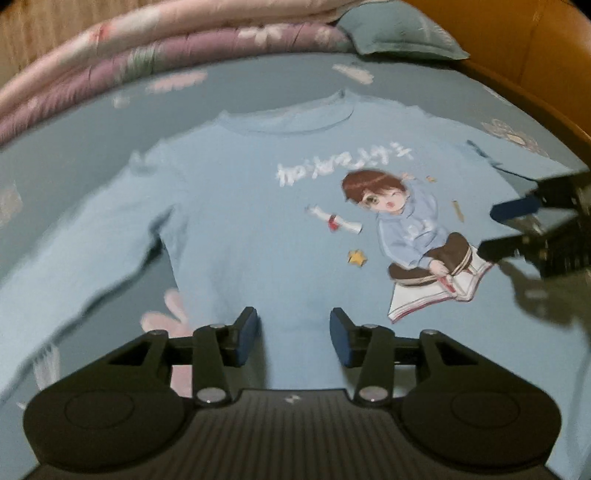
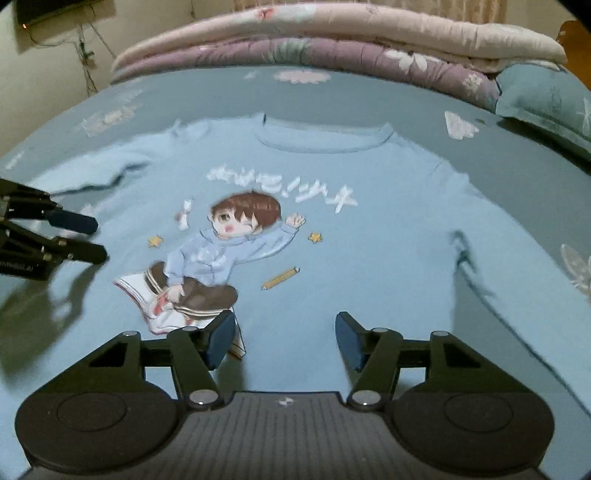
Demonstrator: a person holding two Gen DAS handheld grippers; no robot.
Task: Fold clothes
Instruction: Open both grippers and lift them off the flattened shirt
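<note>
A light blue long-sleeved sweatshirt (image 1: 258,206) lies spread flat on the bed, front up, with a cartoon child print (image 1: 406,229) and white lettering. Its collar points to the far side. My left gripper (image 1: 293,336) hovers open over the lower hem, nothing between its blue pads. In the right wrist view the same sweatshirt (image 2: 369,240) fills the middle. My right gripper (image 2: 284,339) is open above the hem, empty, beside the print's book. Each gripper shows in the other's view: the right gripper (image 1: 491,230) at the right edge, the left gripper (image 2: 99,238) at the left edge, both open.
The bed has a blue flower-patterned sheet (image 2: 110,114). Folded pink and purple quilts (image 2: 332,48) are stacked along the far side, with a teal pillow (image 1: 399,33) beside them. An orange-brown headboard (image 1: 517,55) borders the bed in the left wrist view.
</note>
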